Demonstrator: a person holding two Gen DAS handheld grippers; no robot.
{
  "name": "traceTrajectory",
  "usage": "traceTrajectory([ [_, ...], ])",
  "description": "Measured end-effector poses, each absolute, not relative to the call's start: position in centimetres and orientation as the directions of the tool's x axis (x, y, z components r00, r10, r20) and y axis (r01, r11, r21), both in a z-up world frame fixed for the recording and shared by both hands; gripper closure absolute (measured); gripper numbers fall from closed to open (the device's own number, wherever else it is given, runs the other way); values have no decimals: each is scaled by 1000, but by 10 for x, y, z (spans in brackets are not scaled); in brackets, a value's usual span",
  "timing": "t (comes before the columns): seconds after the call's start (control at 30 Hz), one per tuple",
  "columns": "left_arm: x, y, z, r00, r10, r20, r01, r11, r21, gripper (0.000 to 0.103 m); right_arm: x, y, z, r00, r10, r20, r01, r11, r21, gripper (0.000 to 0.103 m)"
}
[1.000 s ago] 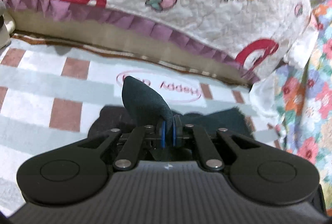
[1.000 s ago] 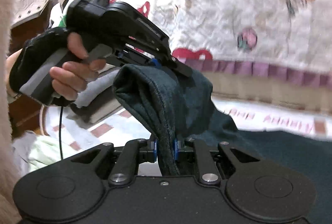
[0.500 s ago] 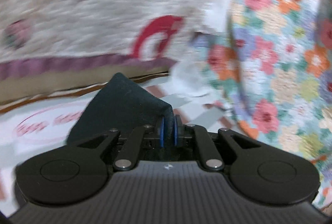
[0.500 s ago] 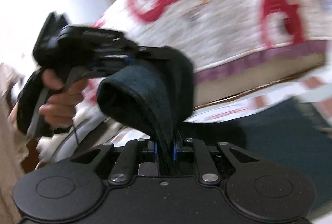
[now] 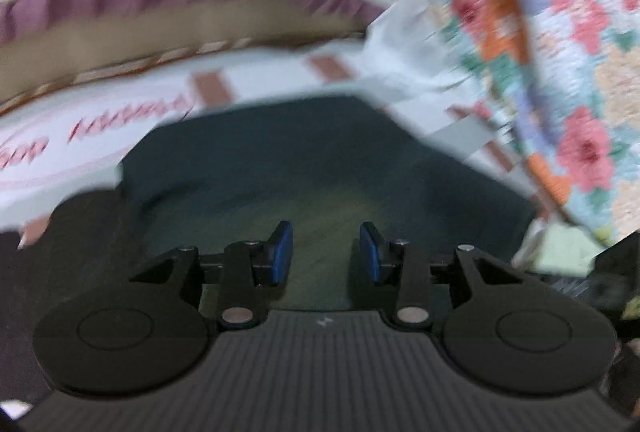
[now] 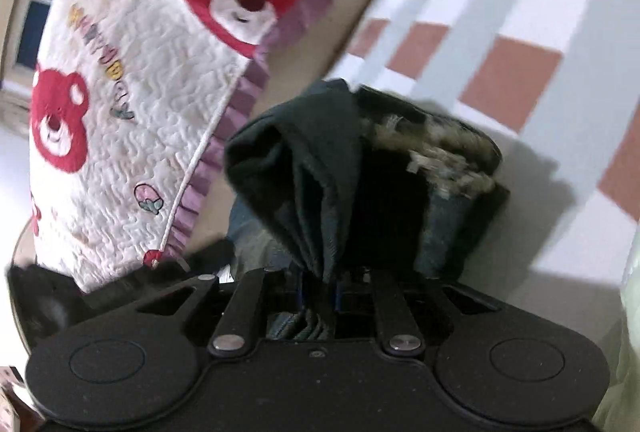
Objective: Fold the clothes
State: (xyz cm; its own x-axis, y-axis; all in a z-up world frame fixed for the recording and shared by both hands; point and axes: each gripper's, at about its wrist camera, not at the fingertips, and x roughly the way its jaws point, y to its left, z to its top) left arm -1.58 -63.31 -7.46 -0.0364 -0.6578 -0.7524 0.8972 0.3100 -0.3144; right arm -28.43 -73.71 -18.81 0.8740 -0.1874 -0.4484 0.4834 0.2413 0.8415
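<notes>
Checked sheet [image 6: 516,72], white with pale grey bands and terracotta squares, covers the bed surface in both views; pink lettering inside a pink oval shows on it in the left wrist view.

Quilted cream cover [image 6: 132,88] with red bear faces and a purple ruffle hem runs along the far edge of the sheet. Floral fabric [image 5: 576,44] hangs at the right side in the left wrist view.

Dark teal garment [image 5: 320,168]: lies flat on the sheet in the left wrist view, its far edge near the quilted cover and its right corner near the floral fabric. Right wrist view shows it bunched into folds, with a frayed pale edge on the right.

Left gripper [image 5: 325,254]: jaws opening, blue pads apart, nothing pinched between them; the garment lies beneath.

Right gripper [image 6: 319,296]: jaws beginning to open, yet a gathered fold of the garment remains pinched between the blue pads.
</notes>
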Motion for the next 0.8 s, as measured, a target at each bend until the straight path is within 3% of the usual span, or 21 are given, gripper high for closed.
traceTrajectory([
  [0.17,-6,-620,-92,-37,-627,-778,904,311,-293,67,-284,-731,-196,862,-187,-470,503,214,837,77],
  [0.33,-33,-626,-100,44,-574,-818,977,196,-84,67,-296,-730,-186,849,-268,-456,512,204,834,75],
  [0.53,-23,-615,-101,7,-593,-805,951,253,-178,67,-308,-726,-164,820,-367,-440,545,261,797,67],
  [0.63,-24,-605,-96,-45,-629,-776,945,224,-237,69,-308,-725,-146,832,-361,-420,542,373,753,81],
  [0.73,-32,-591,-87,-196,-690,-697,927,101,-360,79,-302,-730,-132,865,-322,-384,496,444,746,82],
  [0.8,-49,-588,-85,-207,-680,-704,947,41,-318,79,-297,-738,-132,877,-290,-383,479,456,750,82],
])
